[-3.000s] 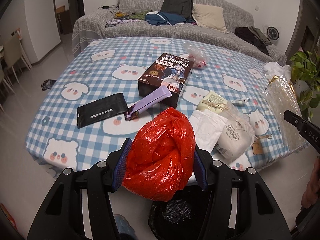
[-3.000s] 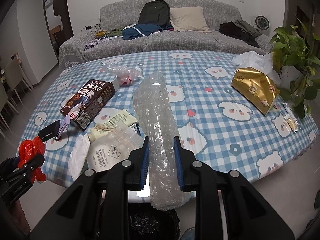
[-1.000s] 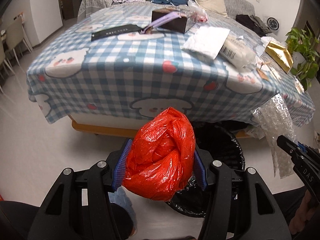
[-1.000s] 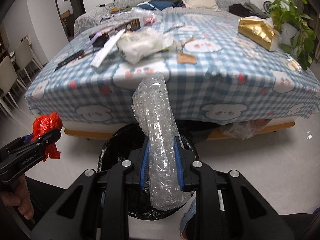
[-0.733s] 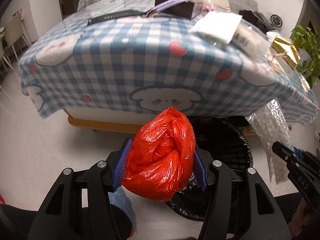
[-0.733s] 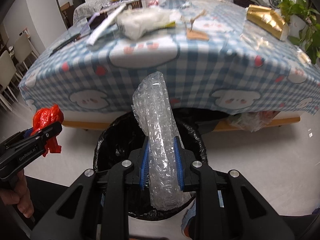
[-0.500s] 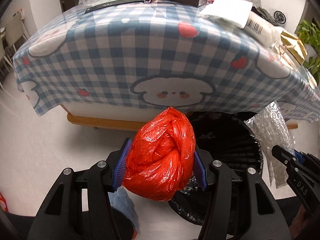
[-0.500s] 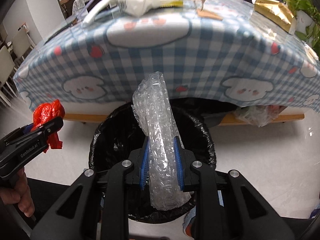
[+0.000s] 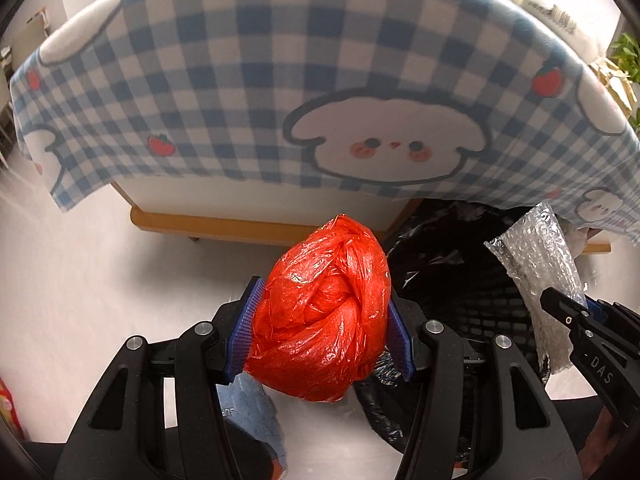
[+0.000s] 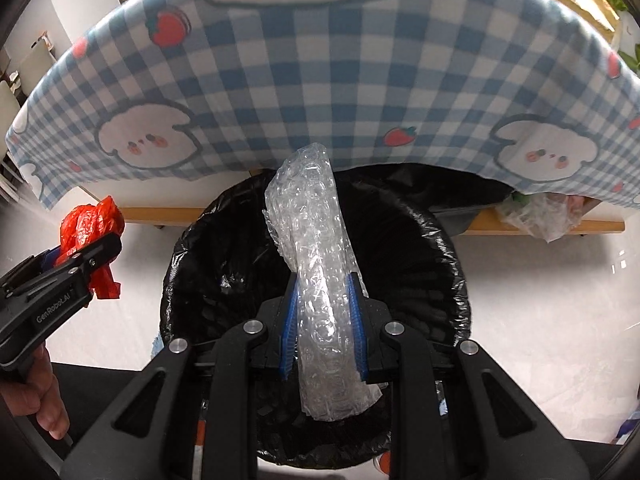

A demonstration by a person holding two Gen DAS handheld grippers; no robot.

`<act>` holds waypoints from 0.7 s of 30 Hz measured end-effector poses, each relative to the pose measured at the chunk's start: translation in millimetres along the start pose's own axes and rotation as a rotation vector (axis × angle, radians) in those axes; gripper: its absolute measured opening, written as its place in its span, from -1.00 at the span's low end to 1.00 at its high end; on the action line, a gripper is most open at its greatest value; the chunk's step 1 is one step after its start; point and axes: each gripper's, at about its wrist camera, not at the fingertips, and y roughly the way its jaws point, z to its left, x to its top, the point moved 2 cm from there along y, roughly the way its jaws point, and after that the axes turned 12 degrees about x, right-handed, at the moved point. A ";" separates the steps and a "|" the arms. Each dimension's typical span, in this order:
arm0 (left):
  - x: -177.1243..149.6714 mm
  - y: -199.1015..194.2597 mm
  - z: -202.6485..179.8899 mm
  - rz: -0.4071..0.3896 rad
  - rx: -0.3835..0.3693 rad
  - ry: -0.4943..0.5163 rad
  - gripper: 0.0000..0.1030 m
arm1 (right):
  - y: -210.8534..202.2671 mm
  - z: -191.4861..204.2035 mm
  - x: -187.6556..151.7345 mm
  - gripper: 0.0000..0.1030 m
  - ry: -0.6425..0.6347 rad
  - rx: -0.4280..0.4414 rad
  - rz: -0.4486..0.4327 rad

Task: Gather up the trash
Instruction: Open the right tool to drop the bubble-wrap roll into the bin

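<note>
We find a bin (image 10: 448,240) lined with a black bag (image 10: 208,248) standing on the pale floor (image 10: 552,320) at the table's edge, partly under the overhanging blue checked tablecloth (image 10: 320,60); its interior reads dark and we cannot tell what lies inside. Our right gripper (image 10: 323,312) is clamped on a roll of bubble wrap (image 10: 316,248), held directly over the bin's mouth, its long axis running forward along the fingers toward the table, the far end curling upward. Our left gripper (image 9: 318,332) is closed on a crumpled red plastic bag (image 9: 324,312), a rounded bundle with no clear long axis, held just left of the bin rim over the floor.
</note>
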 end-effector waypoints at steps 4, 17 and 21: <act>-1.3 9.8 9.3 0.008 0.002 -0.007 0.07 | 10.8 4.6 0.5 -0.56 -0.014 0.000 0.018; 4.1 -2.4 15.0 0.010 -0.005 -0.018 0.07 | 12.5 26.9 10.4 0.05 -0.080 -0.020 -0.007; 7.5 -10.3 12.7 0.009 -0.008 -0.020 0.07 | 7.0 29.2 13.9 0.35 -0.085 -0.025 -0.019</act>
